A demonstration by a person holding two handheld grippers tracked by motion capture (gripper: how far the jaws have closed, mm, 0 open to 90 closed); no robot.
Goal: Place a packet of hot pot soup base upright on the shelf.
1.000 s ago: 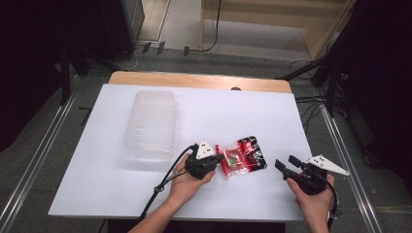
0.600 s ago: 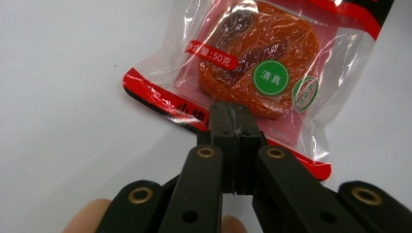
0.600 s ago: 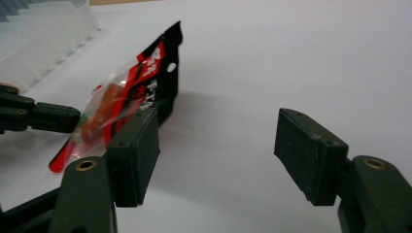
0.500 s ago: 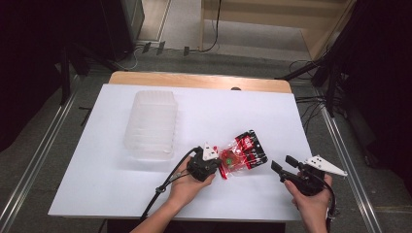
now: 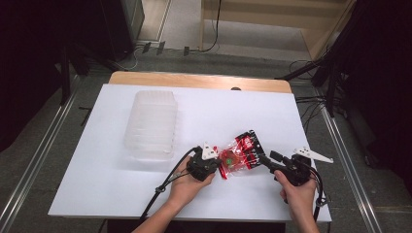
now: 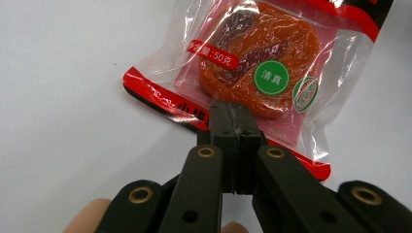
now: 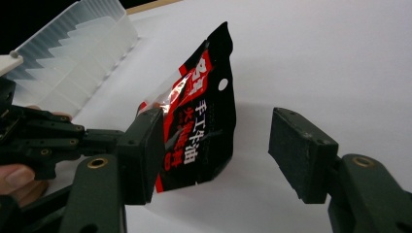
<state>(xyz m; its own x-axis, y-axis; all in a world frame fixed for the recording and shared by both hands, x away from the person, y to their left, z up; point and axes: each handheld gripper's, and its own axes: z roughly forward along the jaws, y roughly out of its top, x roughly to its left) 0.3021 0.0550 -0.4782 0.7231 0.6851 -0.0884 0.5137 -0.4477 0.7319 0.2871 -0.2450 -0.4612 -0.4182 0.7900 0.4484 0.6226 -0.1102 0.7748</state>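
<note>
A clear snack packet (image 5: 239,152) with red and black edges holds an orange dried piece. It is lifted off the white table (image 5: 97,184) at a tilt. My left gripper (image 5: 218,166) is shut on its red seam, and the left gripper view shows the closed jaws on the packet (image 6: 262,73) edge. My right gripper (image 5: 267,160) is open at the packet's black end. In the right gripper view the packet (image 7: 204,116) stands between the spread pads (image 7: 145,145), close to the left one. The left gripper (image 7: 43,136) shows beyond it.
A clear ribbed plastic container (image 5: 150,124) lies on the table to the back left, also seen as the container (image 7: 73,53) in the right gripper view. Cables trail from both grippers toward the table's front edge. Dark equipment surrounds the table.
The left gripper has raised and tilted the packet toward the right. The right gripper has moved left, bringing its open jaws around the packet's black end.
</note>
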